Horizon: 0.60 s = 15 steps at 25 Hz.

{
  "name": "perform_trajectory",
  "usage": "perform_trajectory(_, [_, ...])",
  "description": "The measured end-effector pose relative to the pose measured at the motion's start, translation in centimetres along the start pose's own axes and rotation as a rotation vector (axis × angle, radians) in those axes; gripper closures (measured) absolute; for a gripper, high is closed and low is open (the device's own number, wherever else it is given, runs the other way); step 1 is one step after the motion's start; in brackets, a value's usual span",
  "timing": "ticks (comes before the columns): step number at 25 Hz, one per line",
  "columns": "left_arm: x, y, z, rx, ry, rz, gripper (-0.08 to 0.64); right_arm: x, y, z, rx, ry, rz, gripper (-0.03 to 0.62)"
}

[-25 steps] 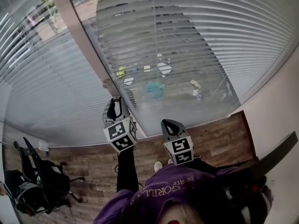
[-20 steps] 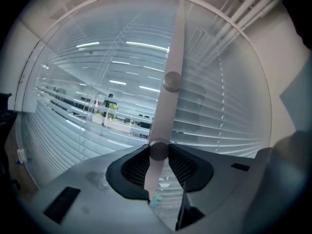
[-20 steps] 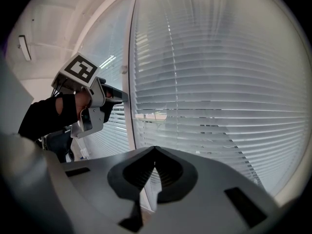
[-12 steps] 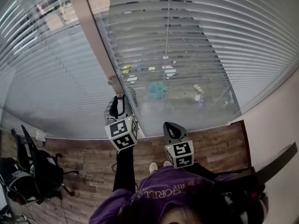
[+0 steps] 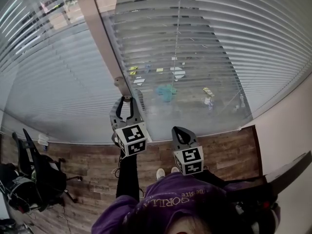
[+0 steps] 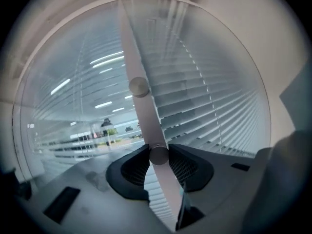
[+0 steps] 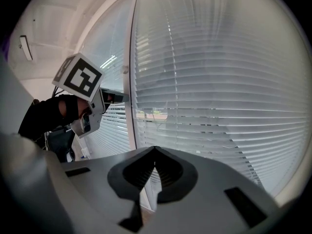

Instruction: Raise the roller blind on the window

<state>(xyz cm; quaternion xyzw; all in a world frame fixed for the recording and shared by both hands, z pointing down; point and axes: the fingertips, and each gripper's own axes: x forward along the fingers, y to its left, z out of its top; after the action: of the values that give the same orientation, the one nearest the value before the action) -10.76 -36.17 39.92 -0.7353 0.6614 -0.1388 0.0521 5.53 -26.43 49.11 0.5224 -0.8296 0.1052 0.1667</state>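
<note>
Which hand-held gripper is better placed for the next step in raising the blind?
Left. The left hand-held gripper has its jaws on the round knob on the window post; the right hand-held gripper is shut, empty, away from it.

Head view, 6 o'clock | my purple shirt (image 5: pixel 195 199) | pale print across the cloth, seen upside down | letters "GORIL…" can be read before the word runs off | smaller line beside it too blurred to read
</note>
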Motion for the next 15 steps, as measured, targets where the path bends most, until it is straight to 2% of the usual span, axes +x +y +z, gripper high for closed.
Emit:
perform_trajectory(3, [-0.11,0.49,0.24,-0.208,-0.015,-0.021,0.436,-0.07,0.21,-0.03,-0.001,0.001,0.002,0.597])
perform_trajectory(6, [-0.15,0.8,0.06,-0.38,-0.027,-0.035,0.436,-0.23,0.32,-0.09,-0.001,0.0,0.0,0.595])
perform_trajectory(8, [-0.17,0.94,-0.03,-0.463,-0.029,-0.05,0.436,-0.29,0.31,-0.16,0.001,0.002,-0.005,0.597])
perform_trajectory(13, [-0.07,1.08,-0.1,-0.514,-0.032,-0.064,0.436,-0.25,0.56,-0.27,0.002,0.005,-0.007,0.595])
perform_trajectory(15, [-0.04,1.03,-0.06,-0.461,-0.038,-0.067,0.436,-0.24,0.69,-0.33,0.002,0.006,-0.004,0.597])
